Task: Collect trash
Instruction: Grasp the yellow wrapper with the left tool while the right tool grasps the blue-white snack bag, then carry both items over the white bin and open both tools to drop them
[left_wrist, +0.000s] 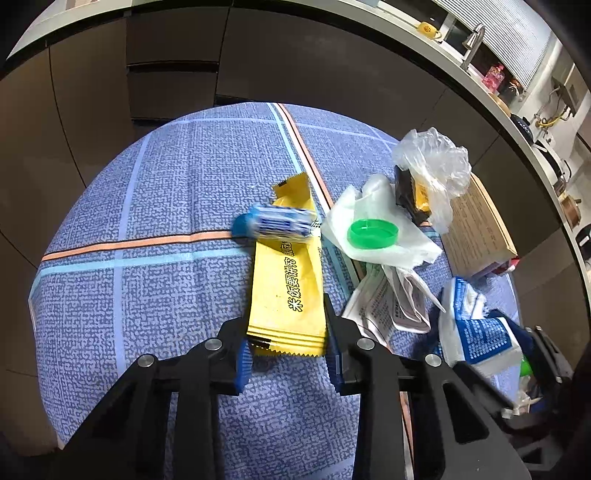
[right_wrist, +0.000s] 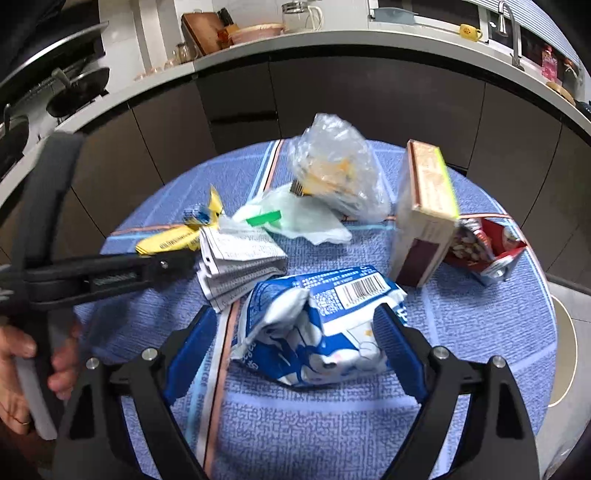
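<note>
Blue checked tablecloth (left_wrist: 177, 206), left claw (left_wrist: 288, 354) pinching yellow wrapper (left_wrist: 284, 284), right claw (right_wrist: 295, 354) wide around blue-white packet (right_wrist: 314, 325)

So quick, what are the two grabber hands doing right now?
Left gripper: closed on the yellow wrapper, pads at its edges.
Right gripper: open around the blue and white bag, not squeezing.

On the table (right_wrist: 480, 332), a crumpled packet (right_wrist: 317, 325) lies nearest, between the fingers of the right gripper (right_wrist: 295, 339). Behind it to the left, folded papers (right_wrist: 240, 262) are found, with a long wrapper (left_wrist: 284, 280) further left, its near end between the left gripper (left_wrist: 288, 354) fingers. A cap (left_wrist: 373, 232) rests on a thin bag (left_wrist: 384, 236). A box (right_wrist: 424, 221) stands at the right.
</note>
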